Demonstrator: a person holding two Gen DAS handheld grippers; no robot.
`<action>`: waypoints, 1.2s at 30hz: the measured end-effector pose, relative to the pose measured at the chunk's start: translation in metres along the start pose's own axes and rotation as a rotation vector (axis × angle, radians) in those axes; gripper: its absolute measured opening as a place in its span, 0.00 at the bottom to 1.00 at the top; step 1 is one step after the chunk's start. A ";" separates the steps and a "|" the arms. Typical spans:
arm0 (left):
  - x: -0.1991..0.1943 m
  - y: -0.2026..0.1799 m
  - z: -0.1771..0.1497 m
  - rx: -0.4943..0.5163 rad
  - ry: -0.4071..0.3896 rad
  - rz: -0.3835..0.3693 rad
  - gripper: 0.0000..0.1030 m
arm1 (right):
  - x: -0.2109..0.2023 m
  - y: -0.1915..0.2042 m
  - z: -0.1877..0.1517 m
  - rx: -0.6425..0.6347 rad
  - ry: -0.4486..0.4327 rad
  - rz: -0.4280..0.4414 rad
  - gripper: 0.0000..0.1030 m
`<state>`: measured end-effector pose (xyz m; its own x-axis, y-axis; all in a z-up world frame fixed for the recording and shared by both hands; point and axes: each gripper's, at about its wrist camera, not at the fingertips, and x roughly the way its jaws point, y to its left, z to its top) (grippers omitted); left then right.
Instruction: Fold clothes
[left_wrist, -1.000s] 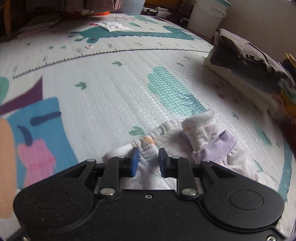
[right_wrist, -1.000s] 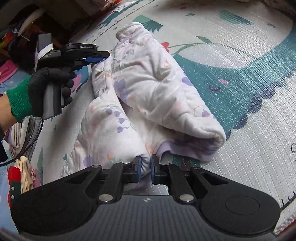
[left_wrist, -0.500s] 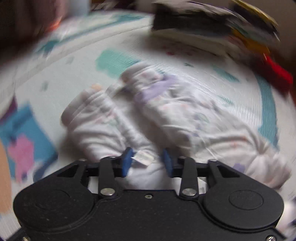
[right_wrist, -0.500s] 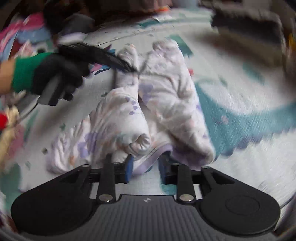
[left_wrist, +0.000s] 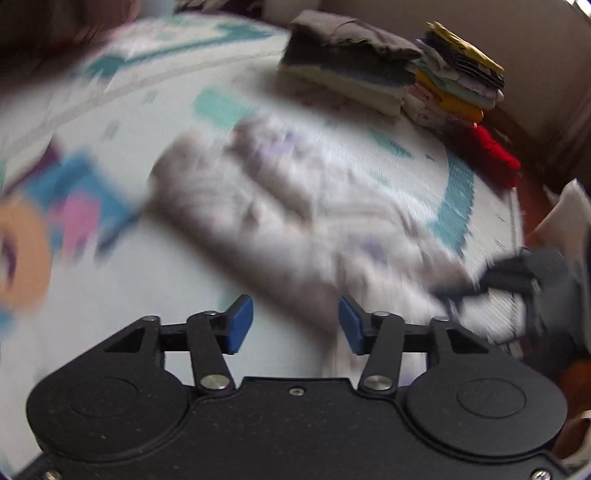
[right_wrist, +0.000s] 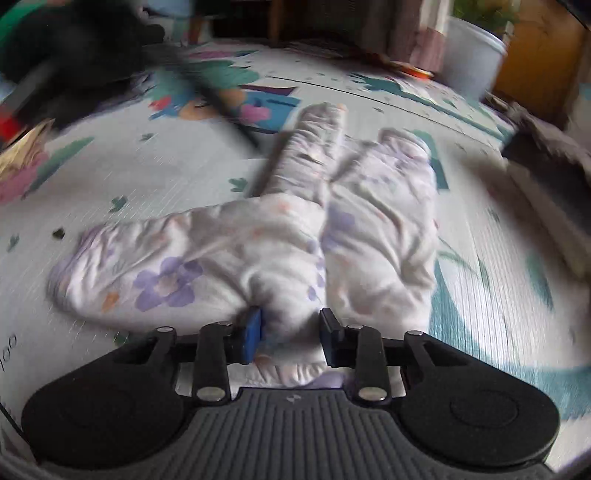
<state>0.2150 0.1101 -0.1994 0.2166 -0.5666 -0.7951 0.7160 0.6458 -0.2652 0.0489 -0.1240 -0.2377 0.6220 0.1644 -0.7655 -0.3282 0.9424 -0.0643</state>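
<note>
Right wrist view: sharpest of the two; left wrist view is heavily motion-blurred.
Play mat (right_wrist: 491, 280): largest thing in frame, pale embossed surface with teal, blue, pink and orange cartoon prints; same play mat (left_wrist: 122, 280) fills the left wrist view.
Garment (right_wrist: 369, 236): white padded piece with purple and orange flower print, lying flat on the mat, centre frame. Two long tube-shaped parts run side by side away from the camera, a third part sticks out to the left. In the left wrist view the garment (left_wrist: 280, 206) is a blurred white mass across mid-frame.
Folded stack (left_wrist: 373, 74): grey piece on top of cream and yellow ones, at the far mat edge near the wall, well apart from the garment. A red item (left_wrist: 493, 155) lies just beside it.
White bucket (right_wrist: 471, 61): far right, beyond the mat edge.
Right hand-held gripper (right_wrist: 290, 334): fingers apart, blue pad on the left finger visible. Near edge of the garment bulges up between the fingers; not clamped on it.
Left hand-held gripper (left_wrist: 295, 325): fingers wide apart, blue pads facing each other, over the near edge of the garment and bare mat. Nothing held.
Cross views: left hand-held gripper shows as a dark smear (right_wrist: 207, 96) upper left in the right wrist view, with a black glove and green cuff behind it; right one is a dark blur (left_wrist: 517, 277) at the right edge of the left wrist view.
</note>
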 end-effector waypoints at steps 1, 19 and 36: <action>-0.009 0.005 -0.016 -0.042 0.015 -0.011 0.55 | -0.002 -0.002 -0.002 0.019 -0.009 0.009 0.35; -0.013 -0.047 -0.065 0.197 0.064 0.068 0.11 | -0.023 -0.004 -0.016 0.093 -0.076 0.017 0.58; -0.016 -0.130 0.069 1.291 -0.182 0.350 0.11 | -0.014 0.011 -0.011 -0.101 -0.081 -0.098 0.67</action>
<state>0.1645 0.0001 -0.1149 0.5272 -0.5968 -0.6049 0.6917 -0.1121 0.7134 0.0295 -0.1194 -0.2348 0.7085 0.0995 -0.6987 -0.3301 0.9218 -0.2035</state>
